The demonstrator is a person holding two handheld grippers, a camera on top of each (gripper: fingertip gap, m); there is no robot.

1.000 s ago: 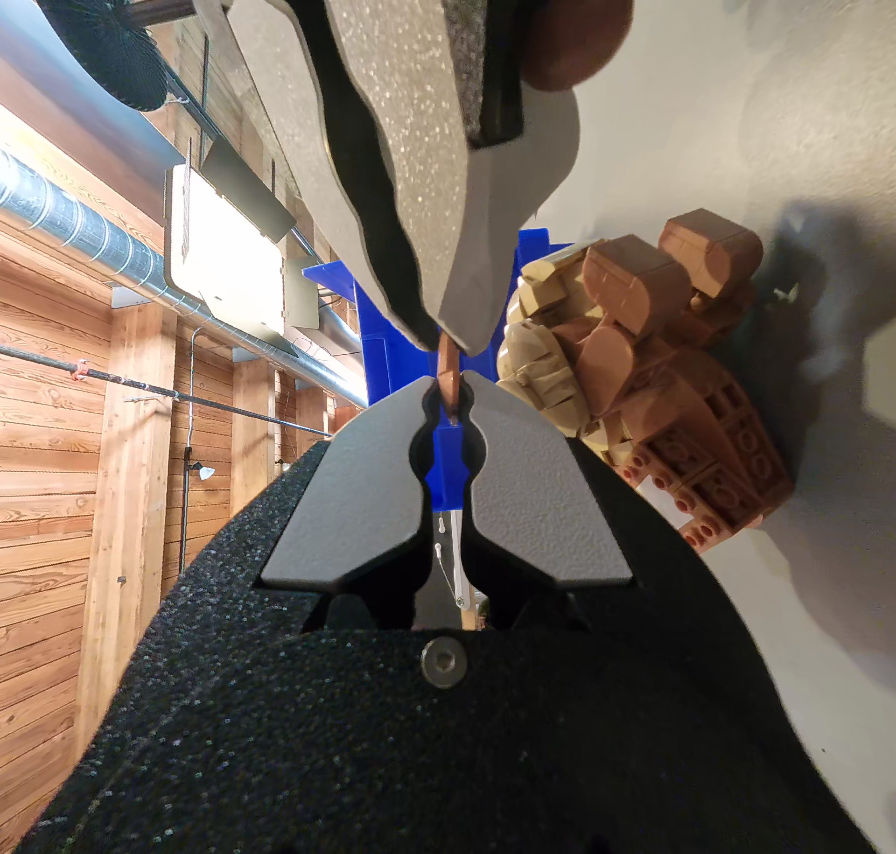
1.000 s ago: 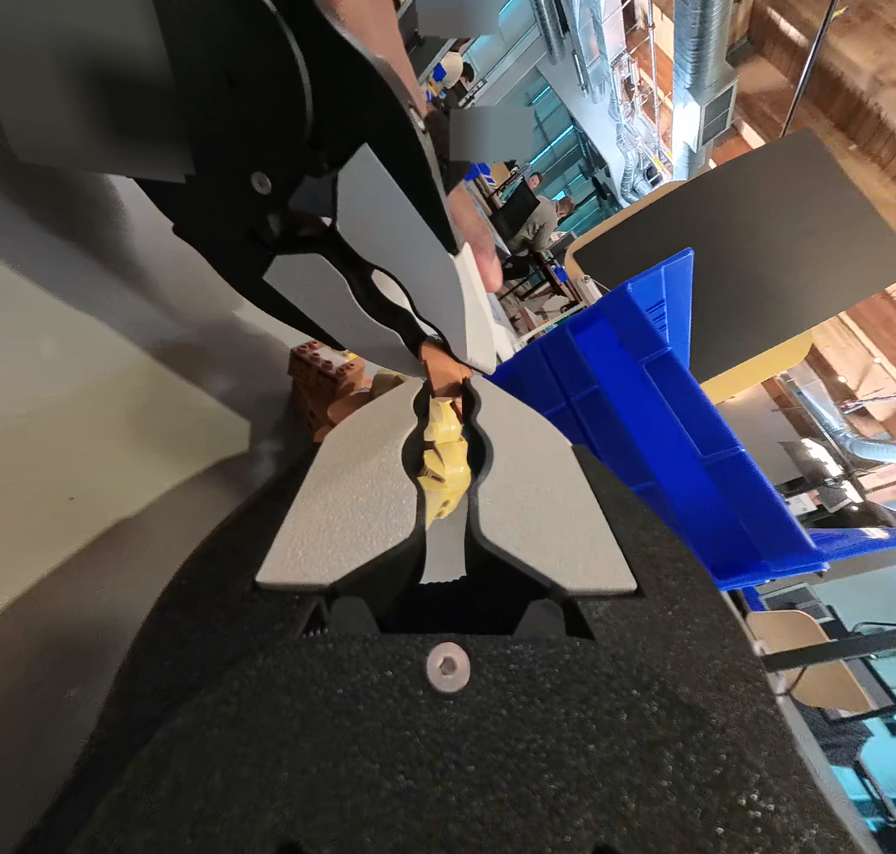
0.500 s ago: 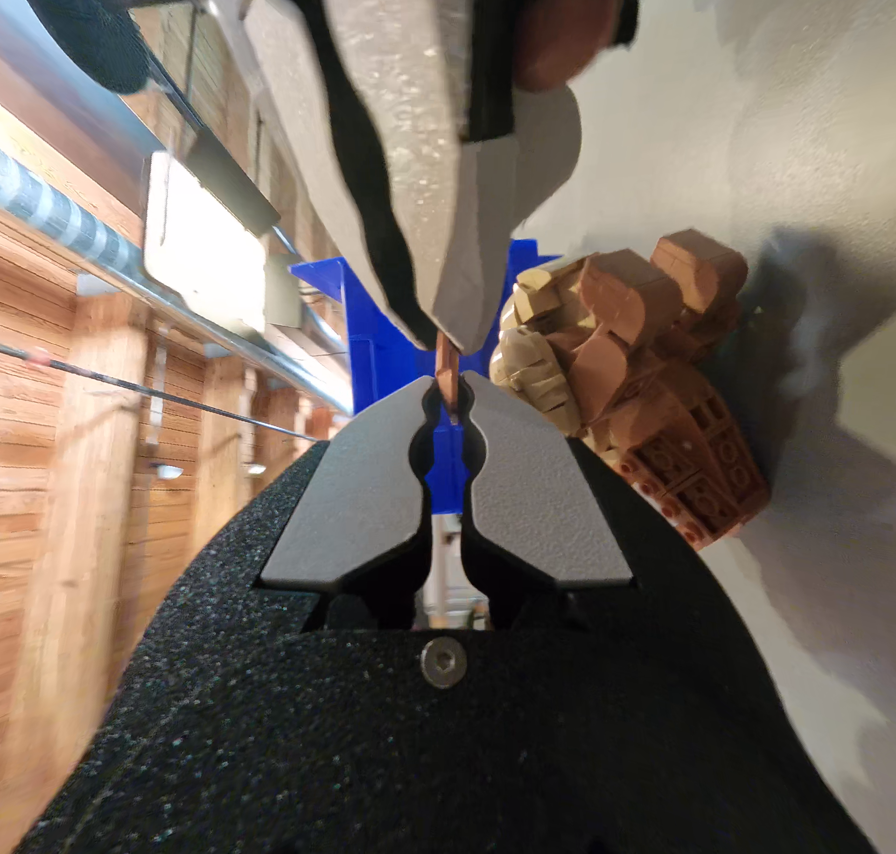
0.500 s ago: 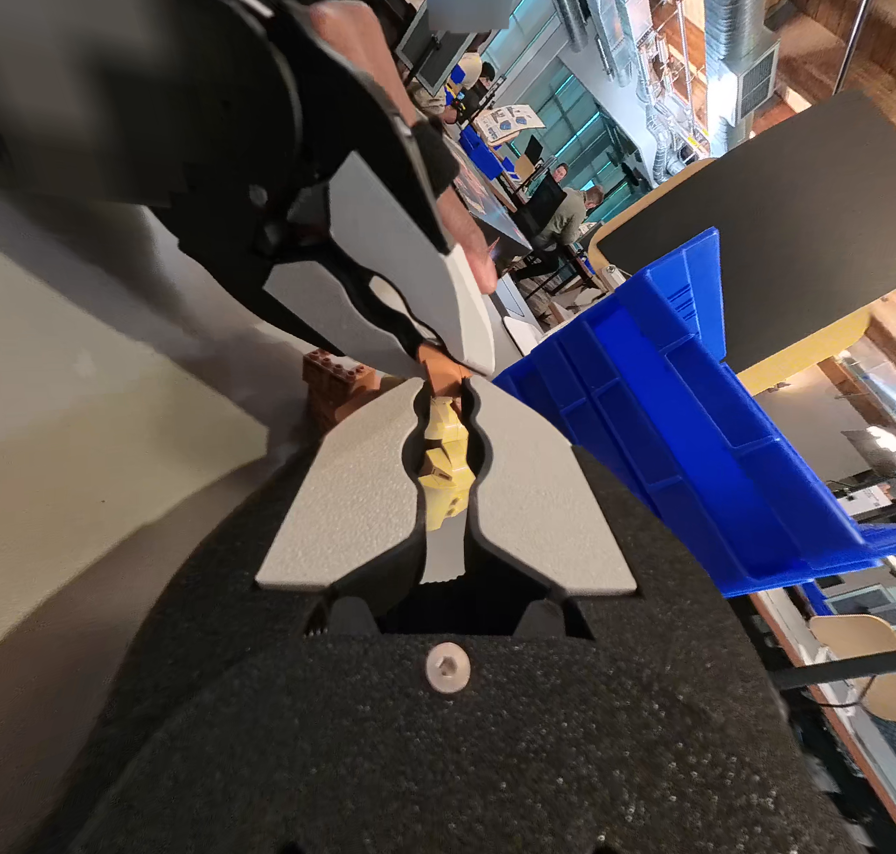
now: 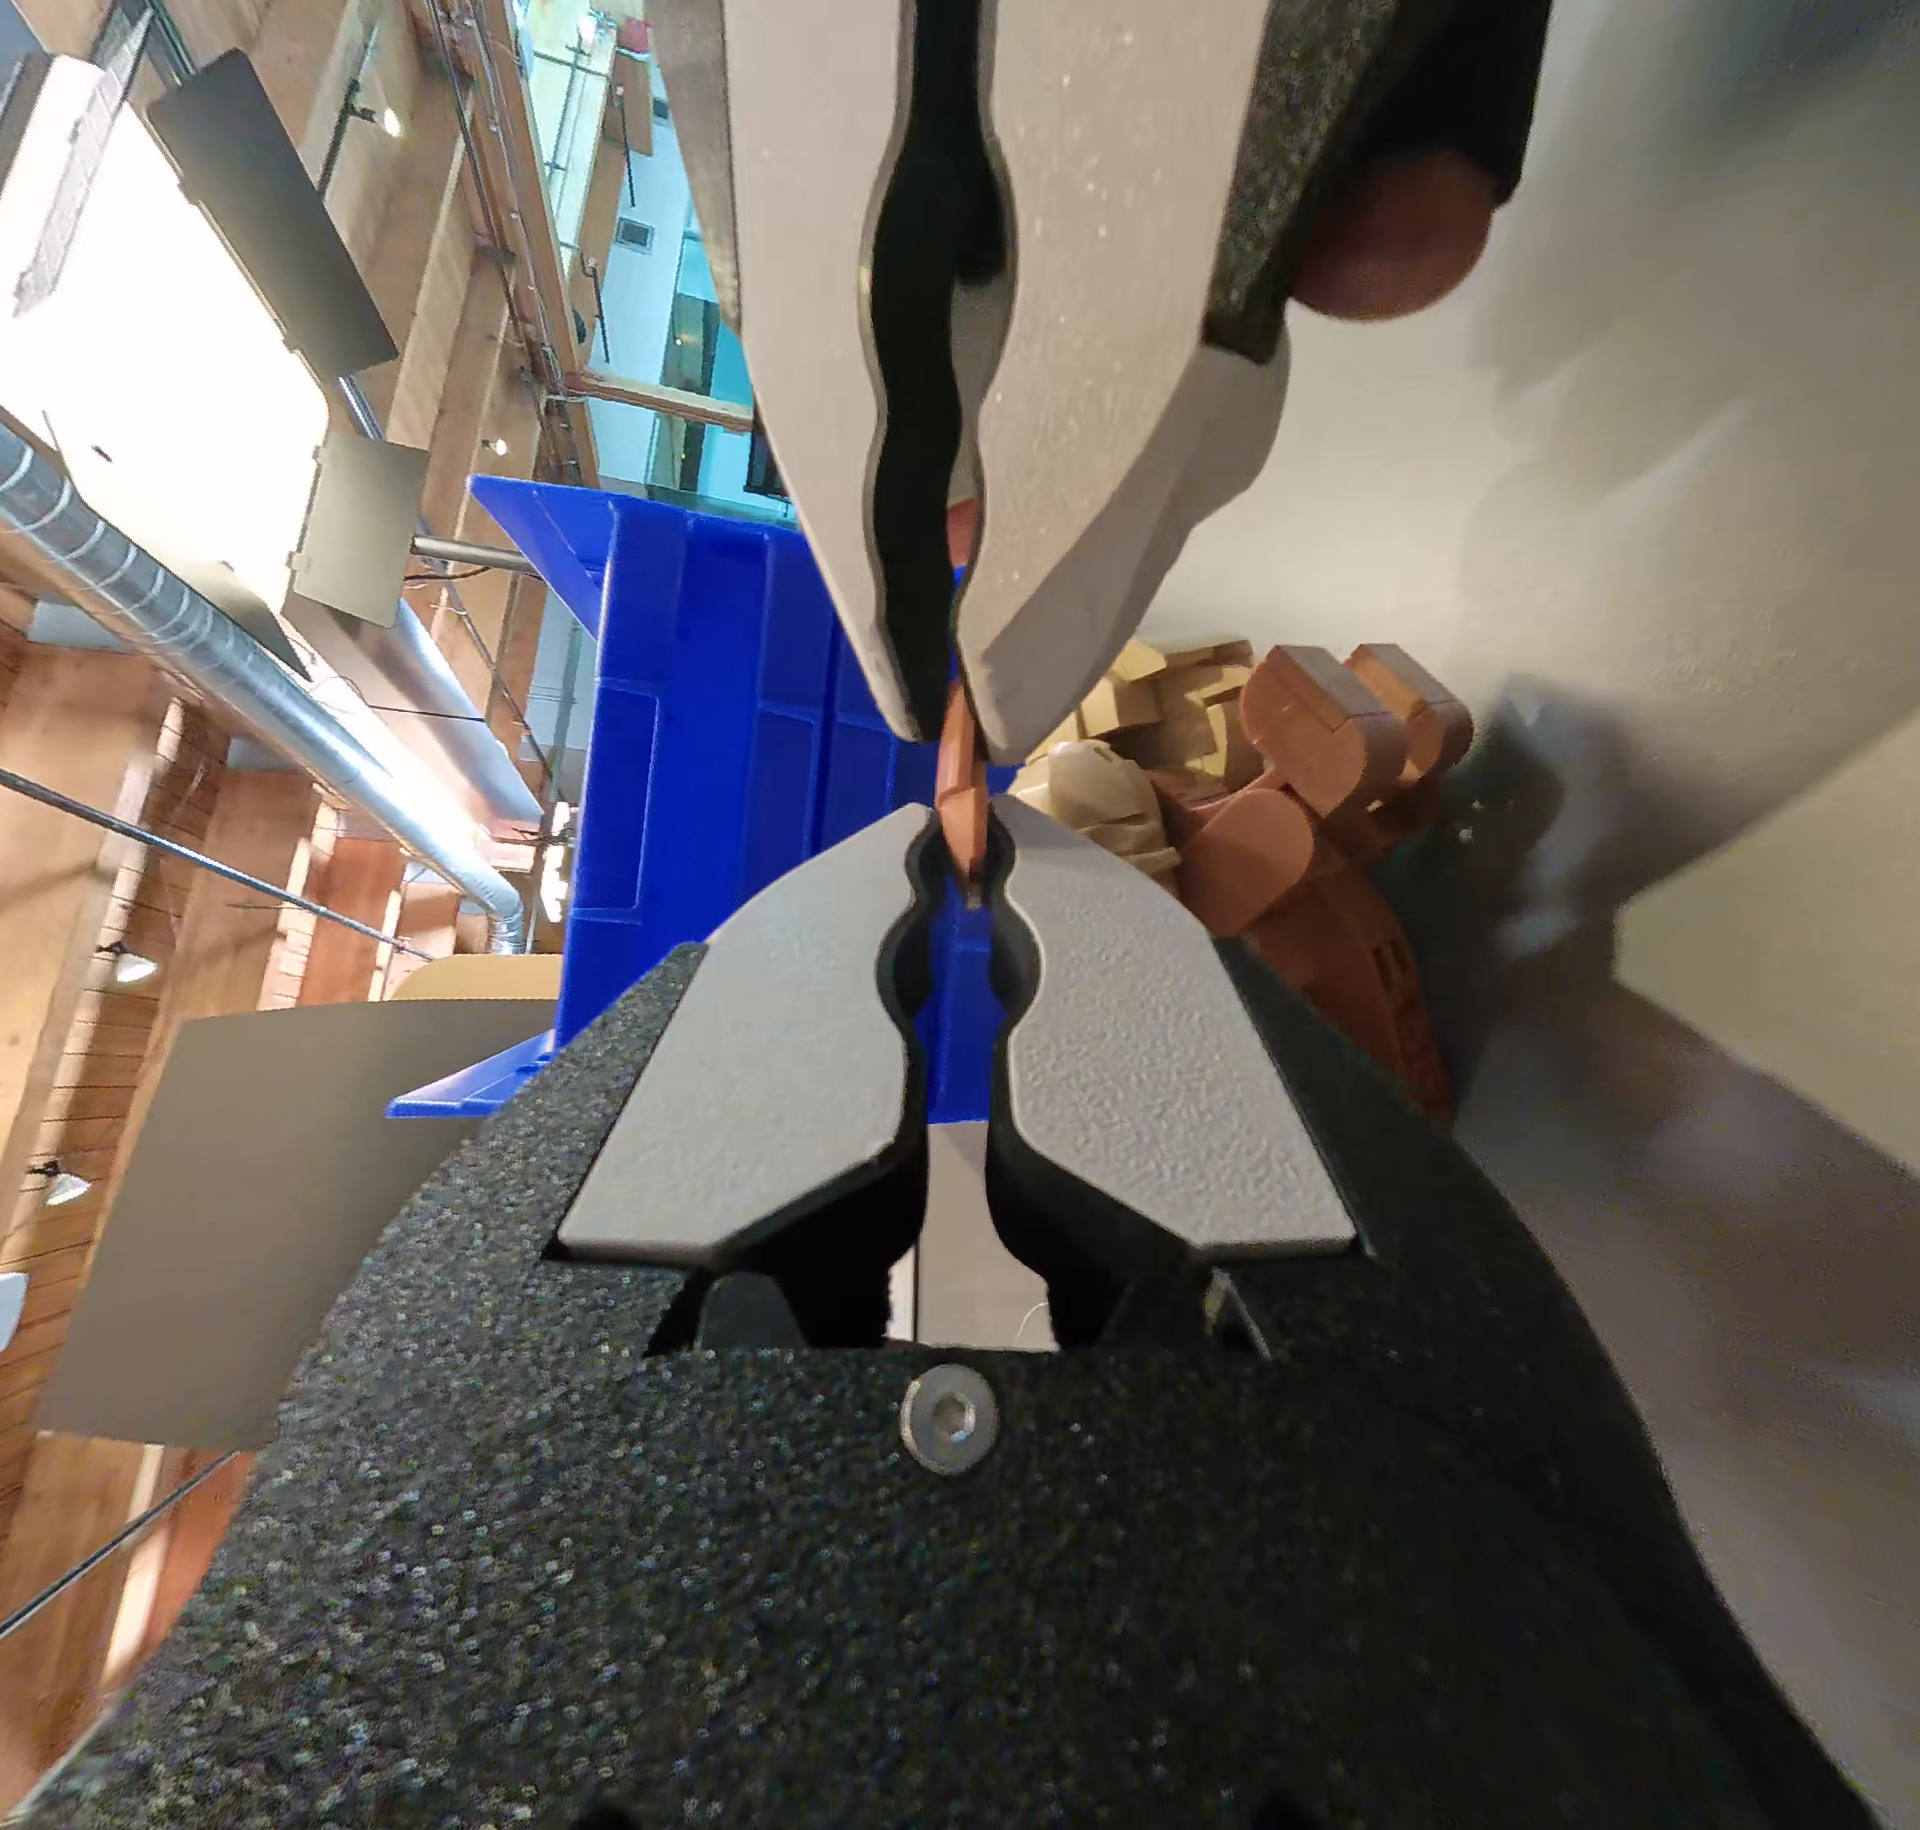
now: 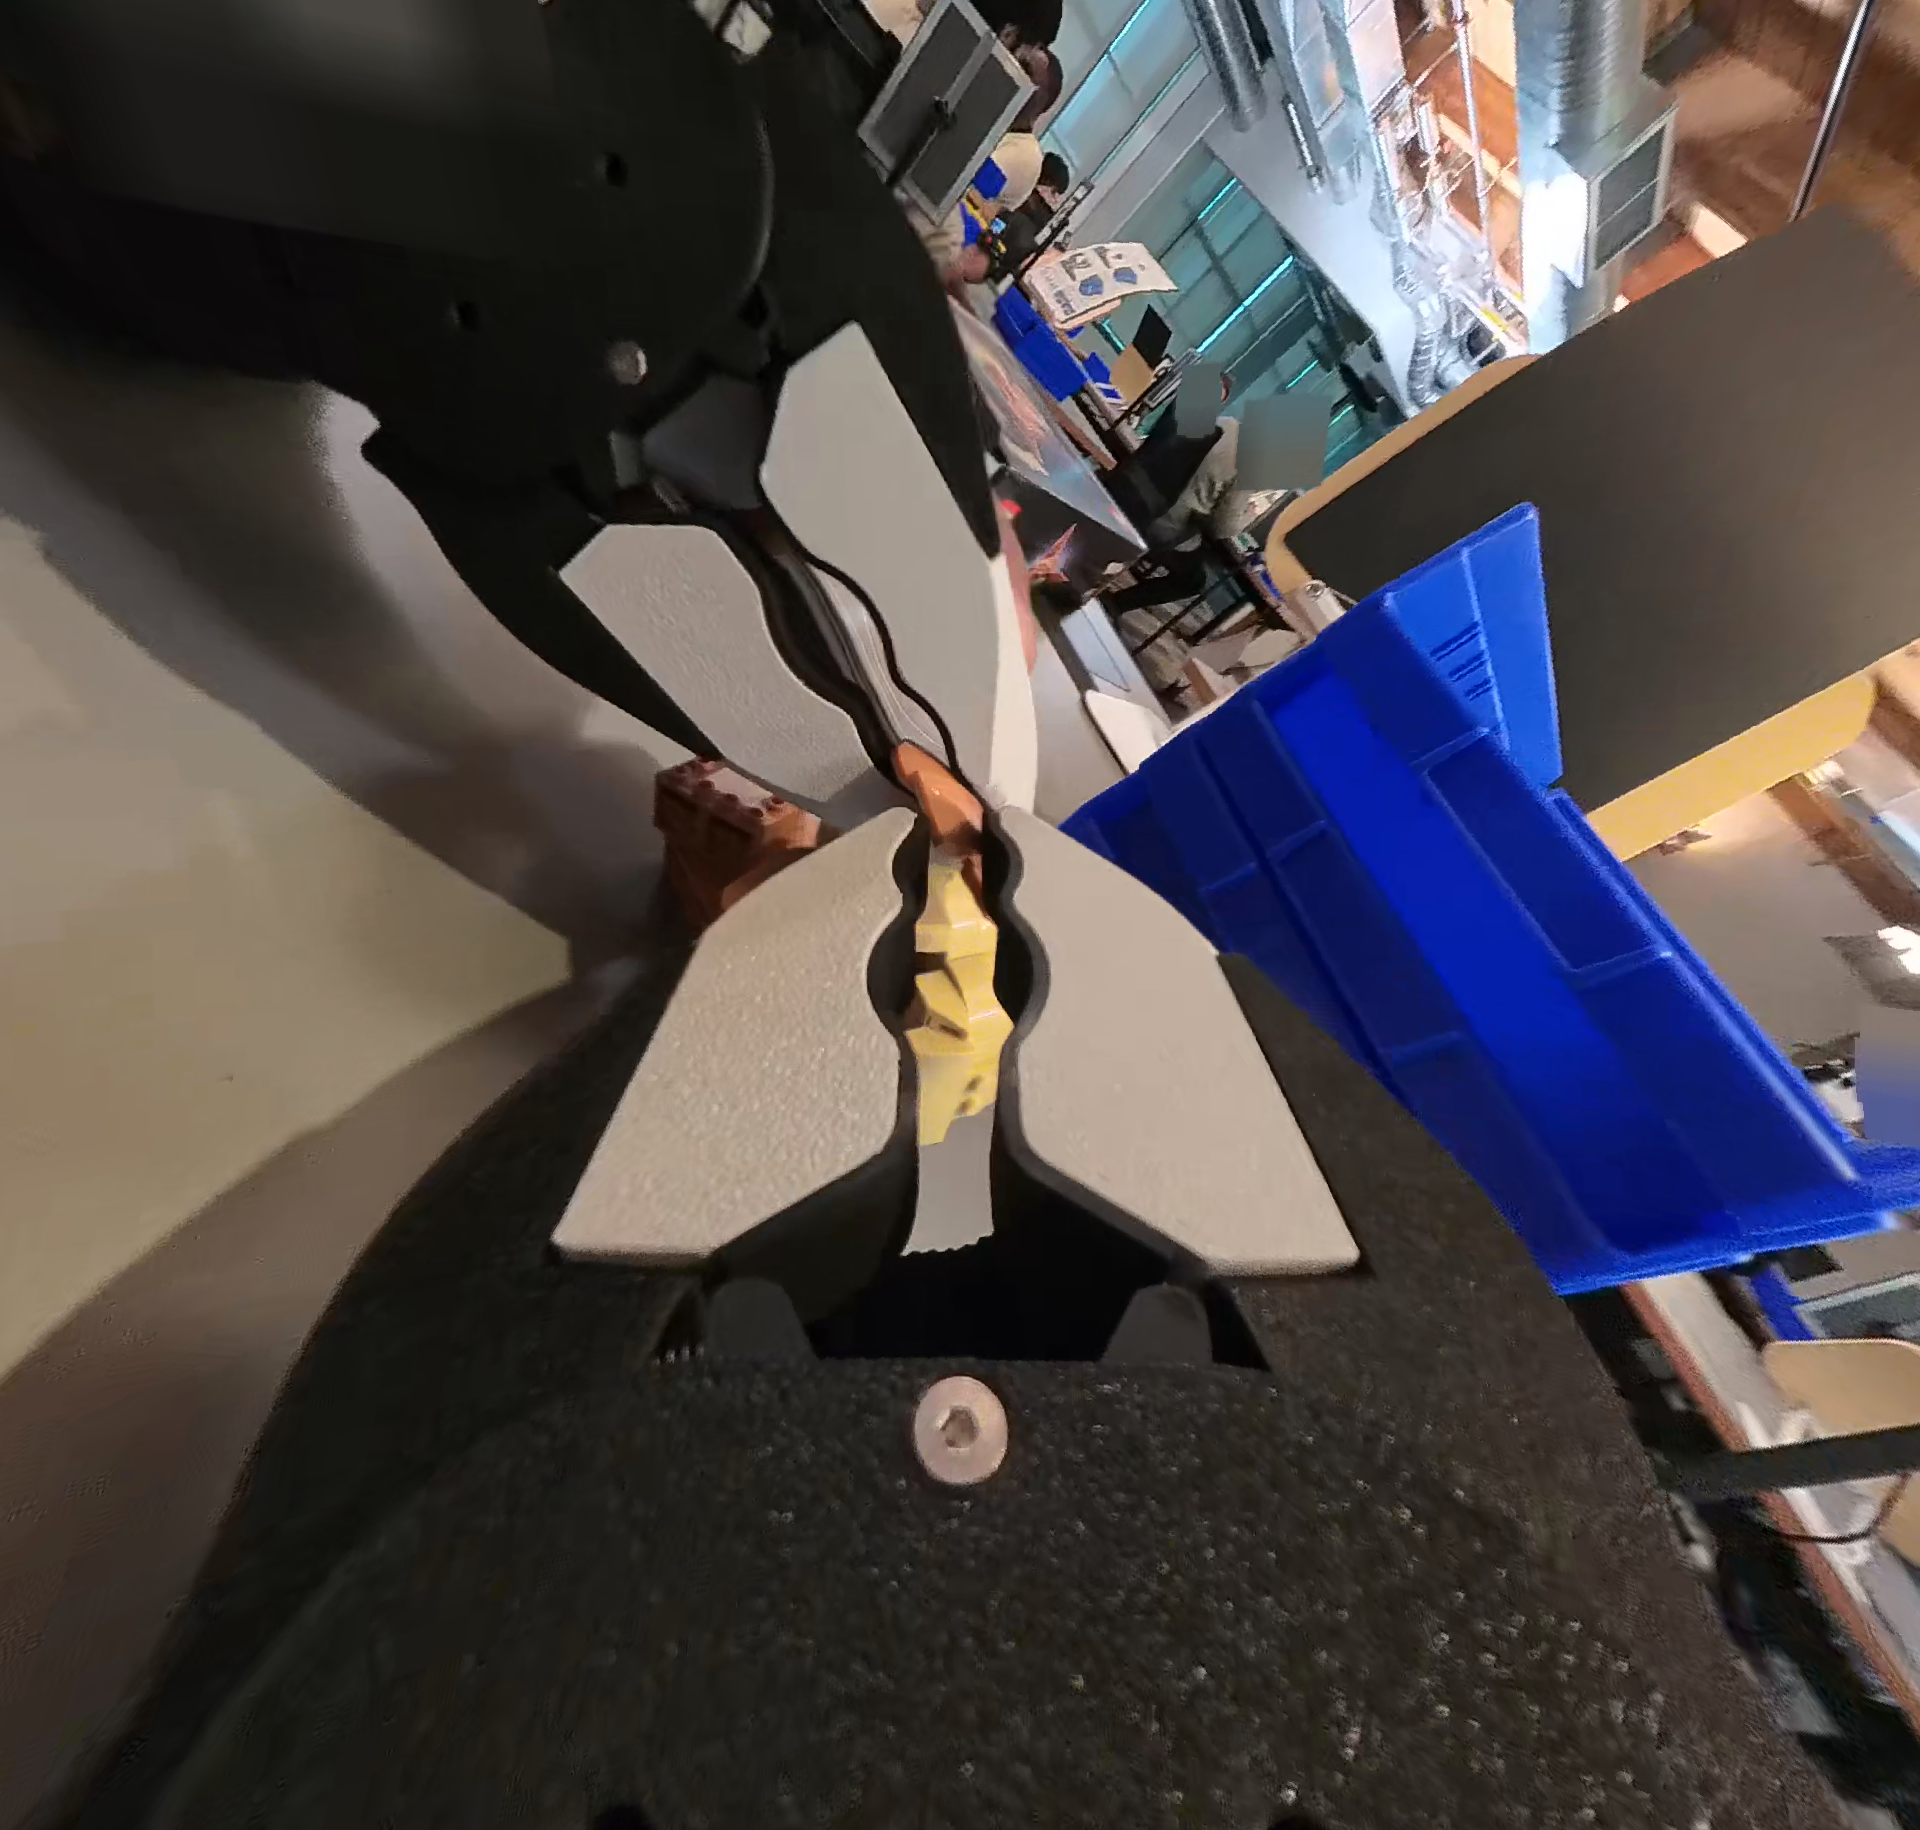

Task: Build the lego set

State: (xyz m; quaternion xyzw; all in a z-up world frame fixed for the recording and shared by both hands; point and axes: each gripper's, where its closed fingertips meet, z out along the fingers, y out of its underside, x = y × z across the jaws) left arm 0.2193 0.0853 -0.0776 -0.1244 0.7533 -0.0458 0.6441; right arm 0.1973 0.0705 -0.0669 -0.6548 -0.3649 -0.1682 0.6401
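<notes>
A thin brown lego piece (image 5: 961, 783) is pinched from both ends. My left gripper (image 5: 961, 830) is shut on its near end. My right gripper (image 5: 945, 726) comes down from the top of the left wrist view and is shut on the other end, tip to tip. In the right wrist view my right gripper (image 6: 951, 830) grips the brown piece (image 6: 940, 793), and the left gripper (image 6: 925, 772) meets it from the upper left. A yellow stepped piece (image 6: 951, 980) shows in the gap between the right fingers. The brown and tan lego model (image 5: 1299, 793) lies on the table behind.
A blue plastic bin (image 5: 717, 741) stands close behind the grippers and also shows in the right wrist view (image 6: 1403, 897). The model (image 6: 717, 835) sits on the grey table (image 6: 208, 949). A person's thumb (image 5: 1382, 242) rests on the right gripper. People sit at desks far off. My left and right fingertips are right by each other.
Both grippers stay shut tip to tip on the brown piece. The pair has turned, so the right gripper now faces the left camera and more of the blue bin shows.
</notes>
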